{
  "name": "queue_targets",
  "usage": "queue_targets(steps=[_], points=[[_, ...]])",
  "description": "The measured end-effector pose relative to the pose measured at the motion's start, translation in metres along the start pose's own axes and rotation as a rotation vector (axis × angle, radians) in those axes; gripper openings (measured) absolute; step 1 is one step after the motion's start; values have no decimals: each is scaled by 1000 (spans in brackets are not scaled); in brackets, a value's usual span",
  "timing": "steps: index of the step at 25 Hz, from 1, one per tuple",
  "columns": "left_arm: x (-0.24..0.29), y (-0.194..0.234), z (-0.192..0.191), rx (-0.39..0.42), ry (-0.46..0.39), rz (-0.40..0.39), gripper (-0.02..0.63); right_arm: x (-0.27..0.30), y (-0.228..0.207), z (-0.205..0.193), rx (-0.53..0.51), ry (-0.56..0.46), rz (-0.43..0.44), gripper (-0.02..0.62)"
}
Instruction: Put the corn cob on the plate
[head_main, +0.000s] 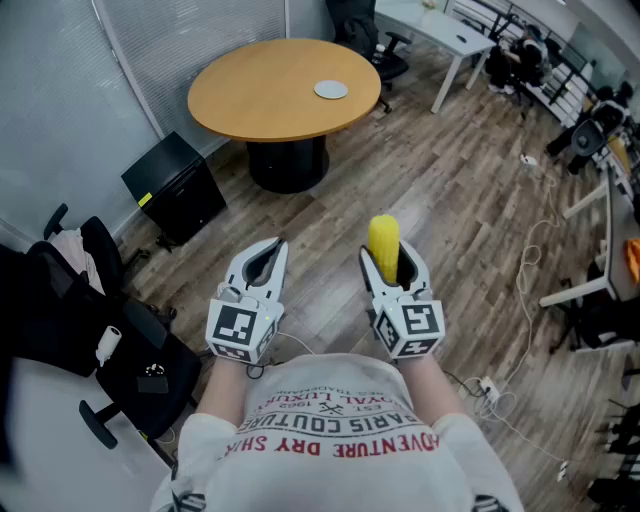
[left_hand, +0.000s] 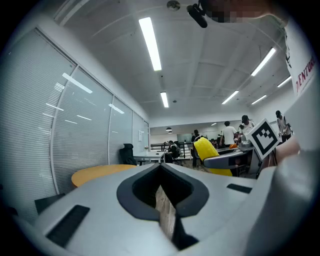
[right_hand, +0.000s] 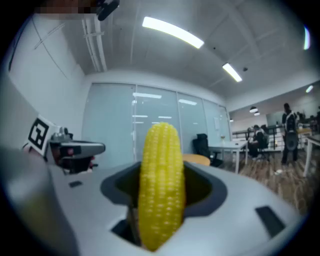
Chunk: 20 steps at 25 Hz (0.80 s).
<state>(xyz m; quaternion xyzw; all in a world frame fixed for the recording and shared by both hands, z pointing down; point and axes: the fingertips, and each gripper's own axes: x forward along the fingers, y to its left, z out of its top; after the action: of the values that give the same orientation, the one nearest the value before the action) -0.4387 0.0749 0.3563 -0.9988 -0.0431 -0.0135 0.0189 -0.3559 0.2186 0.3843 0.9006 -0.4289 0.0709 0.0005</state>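
Note:
A yellow corn cob (head_main: 384, 246) sticks forward out of my right gripper (head_main: 393, 262), whose jaws are shut on it. In the right gripper view the corn cob (right_hand: 161, 185) stands upright between the jaws and fills the middle of the picture. My left gripper (head_main: 264, 262) is held level beside it, shut with nothing between its jaws. From the left gripper view the corn cob (left_hand: 209, 151) shows off to the right. A small white plate (head_main: 331, 90) lies on the round wooden table (head_main: 270, 98) far ahead of both grippers.
A black box (head_main: 173, 187) stands on the wooden floor left of the table. A black office chair (head_main: 120, 340) with clothes sits at my left. White desks (head_main: 440, 30) and cables (head_main: 530, 262) lie to the right. People stand in the distance.

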Motion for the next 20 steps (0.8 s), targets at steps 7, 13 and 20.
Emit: queue_targets(steps=[7,13,20], points=[[-8,7,-3,-5,-3,3,32,0,12,-6,-12,15,5,263],[-16,9,-11,-18,1,-5,32,-3,20,-10,17,18,-2,263],[-18,13,-23,-53,24,-6,32,-4,21,-11,48,25,-7,262]])
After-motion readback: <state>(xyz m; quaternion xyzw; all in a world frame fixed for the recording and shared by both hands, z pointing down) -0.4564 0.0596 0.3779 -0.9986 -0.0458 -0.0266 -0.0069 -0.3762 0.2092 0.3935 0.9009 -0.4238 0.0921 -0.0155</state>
